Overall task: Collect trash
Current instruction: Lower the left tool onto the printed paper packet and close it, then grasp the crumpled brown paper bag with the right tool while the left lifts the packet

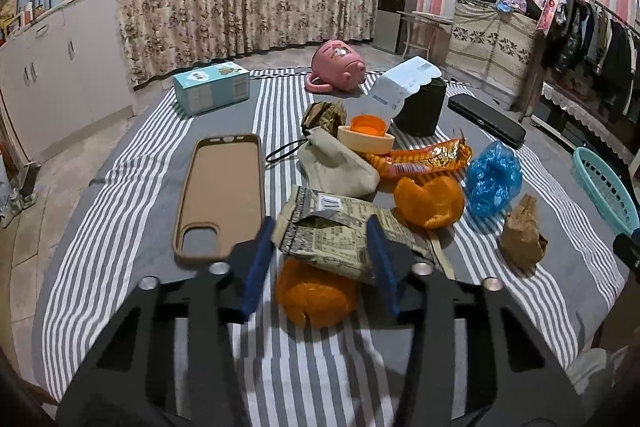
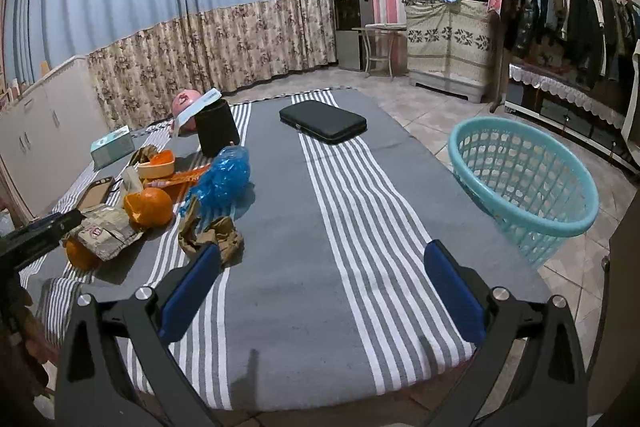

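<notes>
My left gripper (image 1: 320, 227) has its blue pads on either side of a crumpled beige-green wrapper (image 1: 340, 235), which lies over an orange peel (image 1: 316, 297); the pads touch its edges. A second orange peel (image 1: 430, 201), an orange snack wrapper (image 1: 424, 157), a blue plastic bag (image 1: 494, 179) and a brown crumpled paper (image 1: 522, 235) lie just beyond. My right gripper (image 2: 320, 267) hangs open over the striped bedspread (image 2: 360, 187) with nothing between its fingers. The brown paper (image 2: 212, 235) sits by its left fingertip. A teal basket (image 2: 524, 179) stands off the bed's right edge.
A tan phone case (image 1: 220, 195), a beige pouch (image 1: 340, 167), a tape roll with an orange lid (image 1: 366, 135), a black bin (image 1: 422, 107), a pink toy (image 1: 338, 65), a light blue box (image 1: 212, 87) and a black case (image 2: 324, 123) share the bed.
</notes>
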`<act>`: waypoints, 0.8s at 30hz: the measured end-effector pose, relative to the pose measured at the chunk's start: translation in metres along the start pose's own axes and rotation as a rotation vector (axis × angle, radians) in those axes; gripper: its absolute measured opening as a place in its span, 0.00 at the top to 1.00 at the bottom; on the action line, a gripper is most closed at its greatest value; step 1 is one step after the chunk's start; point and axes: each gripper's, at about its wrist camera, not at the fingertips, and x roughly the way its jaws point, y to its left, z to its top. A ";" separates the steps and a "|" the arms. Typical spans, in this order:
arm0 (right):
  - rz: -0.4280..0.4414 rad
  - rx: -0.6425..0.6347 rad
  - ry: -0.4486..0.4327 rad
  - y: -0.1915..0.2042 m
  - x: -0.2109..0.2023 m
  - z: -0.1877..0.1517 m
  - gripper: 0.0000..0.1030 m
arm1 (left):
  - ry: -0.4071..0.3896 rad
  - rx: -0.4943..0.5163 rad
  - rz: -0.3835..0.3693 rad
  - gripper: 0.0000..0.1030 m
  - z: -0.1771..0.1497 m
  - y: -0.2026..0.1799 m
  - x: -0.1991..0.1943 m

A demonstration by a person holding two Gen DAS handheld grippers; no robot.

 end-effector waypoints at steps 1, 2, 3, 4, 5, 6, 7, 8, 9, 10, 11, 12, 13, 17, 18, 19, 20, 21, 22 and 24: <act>-0.001 0.000 -0.001 0.000 0.000 0.001 0.04 | -0.001 0.004 -0.006 0.71 0.002 0.000 0.000; -0.003 -0.001 -0.003 0.001 -0.001 0.001 0.04 | -0.002 0.009 -0.011 0.75 0.004 -0.001 0.000; -0.004 -0.003 -0.005 0.002 -0.001 0.002 0.04 | 0.000 0.017 -0.015 0.84 0.006 -0.001 0.000; -0.004 -0.005 -0.005 0.003 -0.001 0.003 0.04 | -0.001 0.026 -0.018 0.92 0.008 -0.003 0.000; -0.003 -0.007 -0.006 0.003 -0.001 0.004 0.04 | -0.003 0.032 -0.025 0.94 0.010 -0.003 0.000; -0.002 -0.008 -0.006 0.003 0.000 0.004 0.04 | -0.006 0.037 -0.030 0.96 0.012 -0.003 0.000; 0.000 -0.009 -0.006 0.004 0.000 0.005 0.04 | -0.012 0.042 -0.036 0.98 0.014 -0.005 -0.002; 0.001 -0.010 -0.005 0.004 0.000 0.005 0.04 | -0.016 0.044 -0.037 0.98 0.014 -0.005 -0.003; 0.002 -0.011 -0.005 0.005 0.000 0.005 0.04 | -0.023 0.048 -0.041 0.99 0.017 -0.007 -0.005; 0.001 -0.015 -0.006 0.007 -0.001 0.006 0.04 | -0.029 0.048 -0.046 0.99 0.018 -0.008 -0.007; 0.001 -0.019 -0.008 0.006 -0.001 0.006 0.04 | -0.040 0.049 -0.053 1.00 0.020 -0.009 -0.011; 0.002 -0.024 -0.008 0.007 -0.002 0.005 0.04 | -0.049 0.051 -0.055 1.00 0.022 -0.010 -0.014; 0.003 -0.030 -0.008 0.009 -0.002 0.005 0.04 | -0.060 0.054 -0.056 1.00 0.024 -0.010 -0.018; 0.021 -0.063 0.010 0.022 0.004 0.003 0.04 | -0.113 0.056 -0.080 1.00 0.033 -0.008 -0.040; 0.025 -0.070 0.015 0.025 0.006 0.002 0.04 | -0.130 0.054 -0.088 1.00 0.036 -0.006 -0.048; 0.030 -0.076 0.022 0.028 0.008 0.002 0.04 | -0.138 0.054 -0.093 1.00 0.038 -0.006 -0.051; 0.039 -0.087 0.037 0.035 0.014 0.002 0.04 | -0.148 0.055 -0.098 1.00 0.040 -0.005 -0.056; 0.046 -0.094 0.049 0.039 0.018 0.001 0.04 | -0.160 0.060 -0.101 1.00 0.042 -0.005 -0.062; 0.052 -0.102 0.065 0.043 0.024 0.001 0.04 | -0.171 0.065 -0.101 1.00 0.043 -0.005 -0.065; 0.058 -0.112 0.087 0.051 0.034 0.002 0.04 | -0.193 0.081 -0.093 1.00 0.045 -0.005 -0.073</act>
